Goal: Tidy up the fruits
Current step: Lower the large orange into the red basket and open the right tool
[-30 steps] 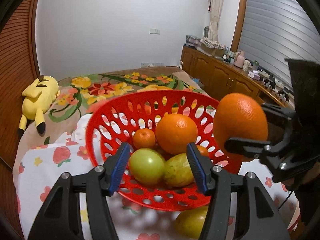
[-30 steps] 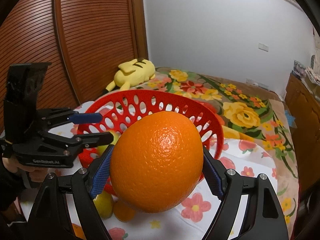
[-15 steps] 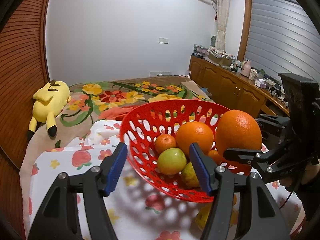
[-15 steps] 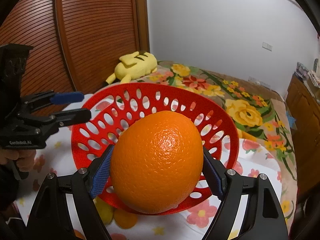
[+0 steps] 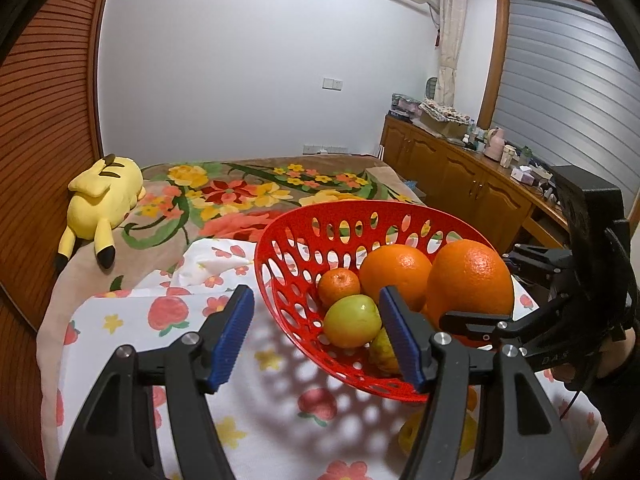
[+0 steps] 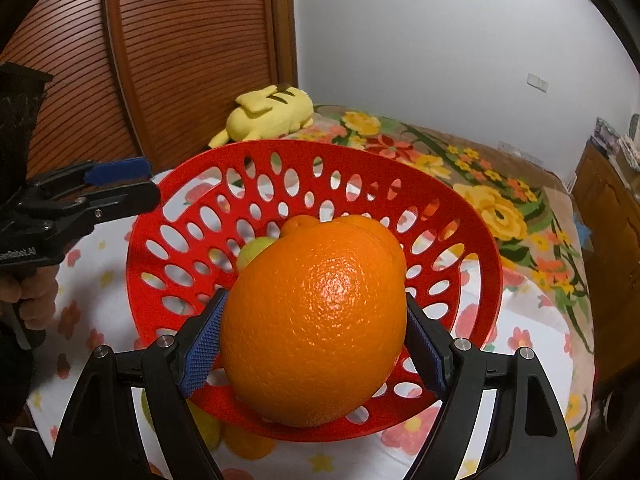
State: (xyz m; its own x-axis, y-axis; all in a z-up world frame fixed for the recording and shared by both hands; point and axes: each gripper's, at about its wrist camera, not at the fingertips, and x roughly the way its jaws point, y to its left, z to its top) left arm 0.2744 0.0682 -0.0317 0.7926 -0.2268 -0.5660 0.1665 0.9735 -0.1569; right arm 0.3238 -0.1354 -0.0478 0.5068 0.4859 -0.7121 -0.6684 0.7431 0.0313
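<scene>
A red perforated basket (image 5: 296, 248) (image 6: 192, 184) stands on the floral cloth. It holds an orange (image 5: 394, 274), a small mandarin (image 5: 340, 286), a green apple (image 5: 352, 326) and a yellowish fruit (image 5: 382, 354). My right gripper (image 6: 316, 338) is shut on a large orange (image 6: 316, 328) (image 5: 470, 280) and holds it over the basket's near rim. My left gripper (image 5: 320, 336) is open and empty, low at the basket's left side; it also shows in the right wrist view (image 6: 116, 182).
More yellow and orange fruit (image 6: 244, 444) (image 5: 408, 432) lie on the cloth under the basket's edge. A yellow plush toy (image 5: 100, 196) lies on the floral bedspread (image 5: 240, 196) behind. A wooden cabinet (image 5: 460, 180) lines the right wall, a slatted wooden door (image 6: 180, 60) the left.
The large orange in my right gripper has moved forward over the basket's rim. My left gripper has drawn back and to the left of the basket.
</scene>
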